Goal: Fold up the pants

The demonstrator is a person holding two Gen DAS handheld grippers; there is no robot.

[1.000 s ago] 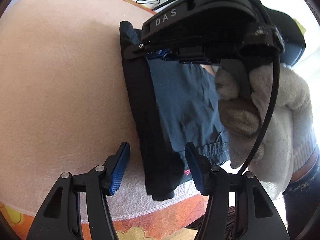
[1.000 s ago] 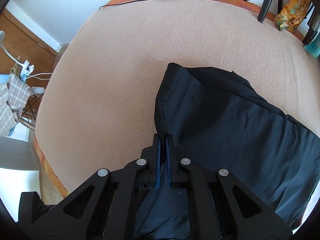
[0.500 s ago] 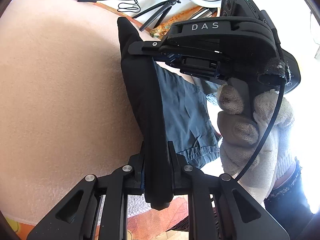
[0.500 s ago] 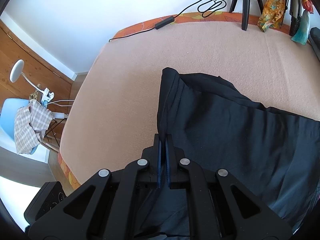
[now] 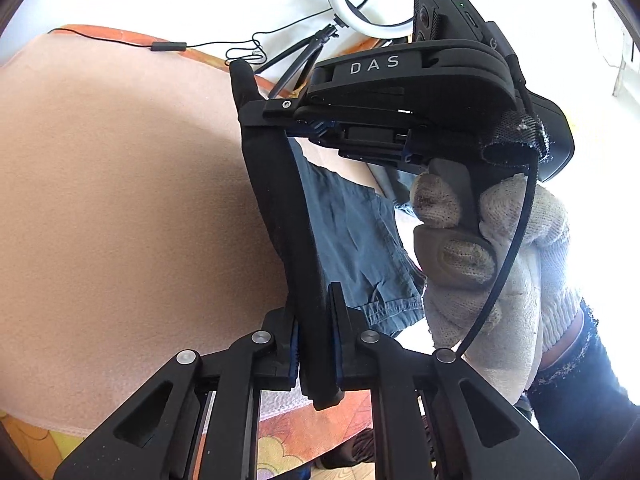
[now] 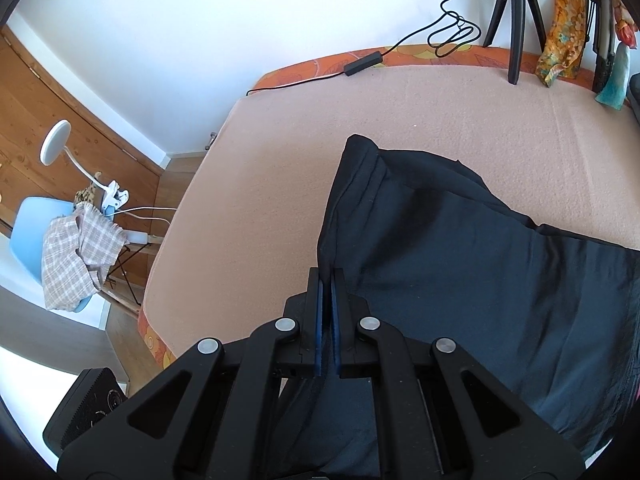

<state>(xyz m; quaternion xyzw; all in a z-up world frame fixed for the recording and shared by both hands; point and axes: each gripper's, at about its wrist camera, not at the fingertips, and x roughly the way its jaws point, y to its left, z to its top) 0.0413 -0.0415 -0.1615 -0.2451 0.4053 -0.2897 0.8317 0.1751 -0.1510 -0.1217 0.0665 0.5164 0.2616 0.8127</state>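
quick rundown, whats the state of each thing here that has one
left tongs: shut on the pants edge, having just closed on it
right tongs: shut on the pants
pants: dark, edge lifted and stretched between the two tongs, the rest draped on the blanket
gloved hand: wrapped around the right tongs' handle
ring light: unclear whether lit
desk lamp: looks off

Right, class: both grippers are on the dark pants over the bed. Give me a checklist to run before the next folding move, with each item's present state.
1. Left gripper shut on the pants edge: ok.
2. Right gripper shut on the pants: ok.
3. Edge between the grippers taut: ok.
4. Bed bare ahead of the pants: ok.
5. Cable away from the pants: ok.
6. Legs aligned underneath: cannot tell.
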